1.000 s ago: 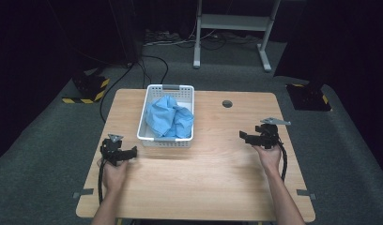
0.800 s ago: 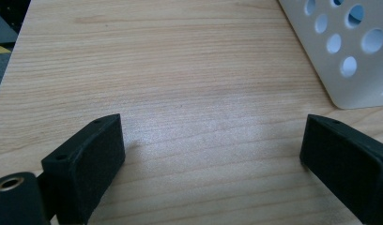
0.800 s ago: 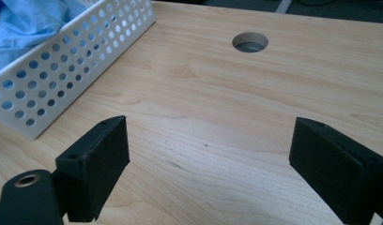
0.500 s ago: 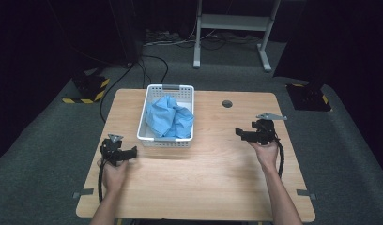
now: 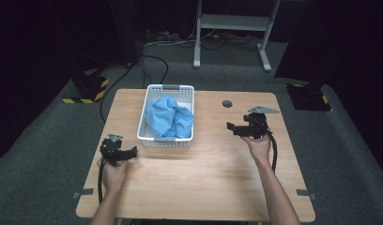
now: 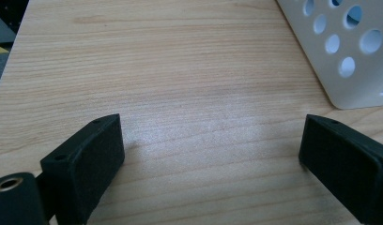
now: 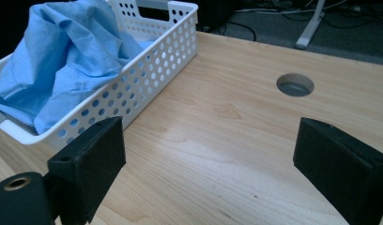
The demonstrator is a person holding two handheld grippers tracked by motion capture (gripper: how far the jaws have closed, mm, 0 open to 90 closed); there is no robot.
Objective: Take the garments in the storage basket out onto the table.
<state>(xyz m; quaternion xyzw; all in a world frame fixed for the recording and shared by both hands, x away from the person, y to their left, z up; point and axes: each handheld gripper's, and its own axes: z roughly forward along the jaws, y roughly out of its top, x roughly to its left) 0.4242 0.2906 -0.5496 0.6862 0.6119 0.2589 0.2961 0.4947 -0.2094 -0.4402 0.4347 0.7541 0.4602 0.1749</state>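
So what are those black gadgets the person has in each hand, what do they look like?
Each is a black handheld tool: left tool, right tool. Each ends in two blocky black jaws with flat, matte inner faces. A grey three-cornered plate sits on top of each, and a black cable trails back along each forearm. The forearms are bare, no sleeves in sight.

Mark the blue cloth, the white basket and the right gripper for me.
blue cloth [image 5: 168, 117], high view, middle of the crumpled heap.
white basket [image 7: 154, 70], right gripper view, its perforated side wall.
right gripper [image 5: 233, 128], high view, between its open jaw tips.
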